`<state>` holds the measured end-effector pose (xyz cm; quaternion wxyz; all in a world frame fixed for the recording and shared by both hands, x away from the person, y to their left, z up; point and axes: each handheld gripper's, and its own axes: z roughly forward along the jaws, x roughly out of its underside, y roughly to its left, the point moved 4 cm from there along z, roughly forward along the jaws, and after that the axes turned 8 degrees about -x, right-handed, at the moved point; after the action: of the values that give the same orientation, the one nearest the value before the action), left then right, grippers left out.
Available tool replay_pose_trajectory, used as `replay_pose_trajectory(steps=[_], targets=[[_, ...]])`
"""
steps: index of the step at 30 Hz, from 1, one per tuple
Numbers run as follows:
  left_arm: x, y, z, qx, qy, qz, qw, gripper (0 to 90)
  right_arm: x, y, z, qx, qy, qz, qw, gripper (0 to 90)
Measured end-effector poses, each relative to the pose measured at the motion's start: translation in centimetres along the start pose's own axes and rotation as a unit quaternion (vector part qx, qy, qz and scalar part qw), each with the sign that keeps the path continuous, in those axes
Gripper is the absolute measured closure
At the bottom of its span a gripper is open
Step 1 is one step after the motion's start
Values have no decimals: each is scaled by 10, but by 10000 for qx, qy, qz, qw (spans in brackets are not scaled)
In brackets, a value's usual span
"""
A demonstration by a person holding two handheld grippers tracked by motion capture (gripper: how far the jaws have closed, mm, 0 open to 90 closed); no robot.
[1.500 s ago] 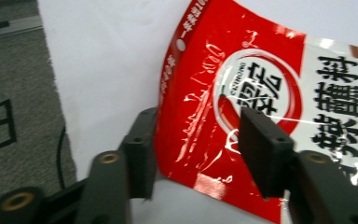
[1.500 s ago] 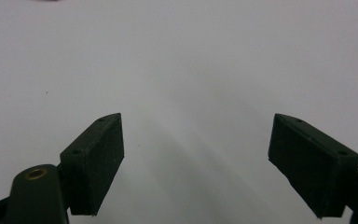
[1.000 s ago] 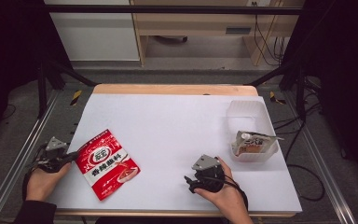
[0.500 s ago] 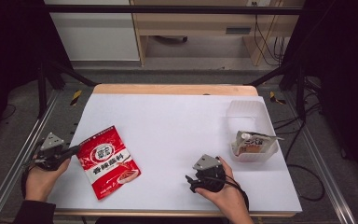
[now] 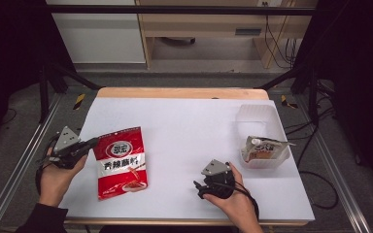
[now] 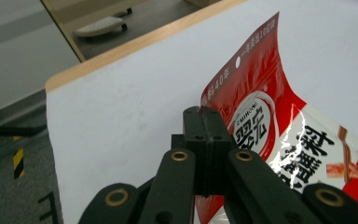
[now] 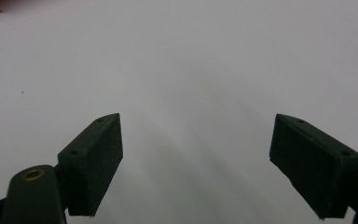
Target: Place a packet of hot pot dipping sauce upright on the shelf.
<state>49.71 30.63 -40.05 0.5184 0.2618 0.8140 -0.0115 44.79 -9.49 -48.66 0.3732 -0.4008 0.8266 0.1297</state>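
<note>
A red and white snack pouch lies on the white table at the front left. Its upper left edge is pinched in my left gripper, which reaches in from the table's left side. In the left gripper view the jaws of that gripper are closed together on the edge of the pouch, which is raised off the table. My right gripper rests low at the front middle of the table. Its jaws stand wide apart with nothing between them, just bare table.
A clear plastic container stands at the table's right side with a white and orange packet lying in its near end. The wooden far edge of the table and metal frame rails border the work area.
My left gripper has risen and moved right with the pouch's edge in it. The pouch has swung more upright and shifted right. The right hand has stayed put.
</note>
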Motion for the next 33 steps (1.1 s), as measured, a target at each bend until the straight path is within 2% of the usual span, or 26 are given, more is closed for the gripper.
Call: replay_pose_trajectory(steps=[4, 5, 9, 14, 21, 28, 33], targets=[[-19, -7, 1, 83, -201, 38, 9998, 900, -2, -1, -3, -10, -76, 63, 10000, 177], [-24, -9, 2, 94, -287, 101, 9995, 900, -3, -1, -3, 1, -86, 87, 9999, 177], [-40, -19, 4, 198, -341, 175, 9991, 900, -8, -2, -5, 49, -131, 71, 9999, 176], [-56, -34, 7, 319, -422, 320, 9981, 900, -19, -3, -10, 77, -167, -53, 9998, 176], [-76, -51, 7, 450, -633, 405, 9962, 900, -41, -5, -18, 81, -264, -211, 9994, 176], [-87, -60, 14, 580, -794, 328, 9946, 900, -64, -7, -23, 12, -185, -395, 9990, 169], [-87, -64, 17, 613, -763, 402, 9944, 900, -79, -8, -27, -82, -173, -485, 9986, 172]])
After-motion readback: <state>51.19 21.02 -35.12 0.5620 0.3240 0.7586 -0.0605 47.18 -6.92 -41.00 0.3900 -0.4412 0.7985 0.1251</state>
